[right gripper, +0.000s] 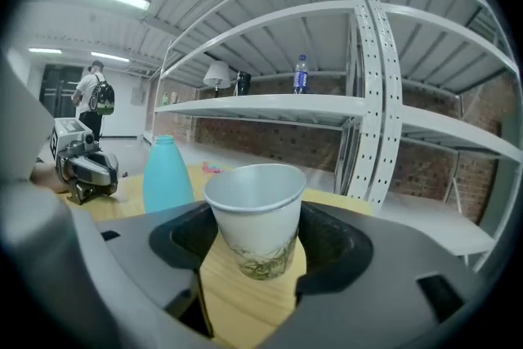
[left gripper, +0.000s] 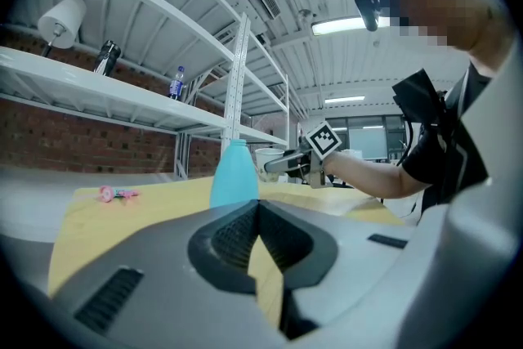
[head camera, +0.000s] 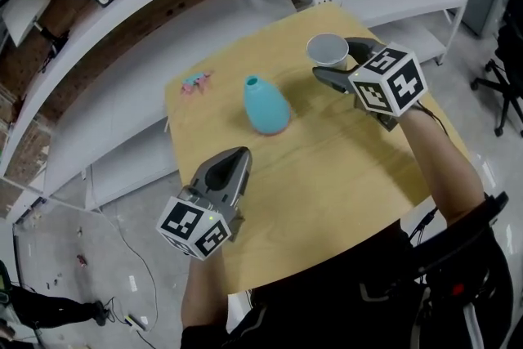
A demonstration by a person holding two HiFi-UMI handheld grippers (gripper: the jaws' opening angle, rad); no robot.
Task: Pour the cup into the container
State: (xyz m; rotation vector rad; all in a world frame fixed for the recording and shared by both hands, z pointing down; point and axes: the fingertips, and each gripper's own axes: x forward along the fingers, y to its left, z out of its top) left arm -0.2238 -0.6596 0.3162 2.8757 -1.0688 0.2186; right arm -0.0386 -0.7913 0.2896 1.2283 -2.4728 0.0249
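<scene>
Right gripper view: the paper cup (right gripper: 253,208) is gripped roughly upright between the jaws of the right gripper (right gripper: 257,245), and is held to the right of the teal container (right gripper: 166,176), apart from it. The left gripper (head camera: 241,155) is kept clenched on nothing, on the container's near-left side.

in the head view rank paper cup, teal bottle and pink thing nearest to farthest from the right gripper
1. paper cup, between the right gripper jaws
2. teal bottle, mid table
3. pink thing, far left table edge
</scene>
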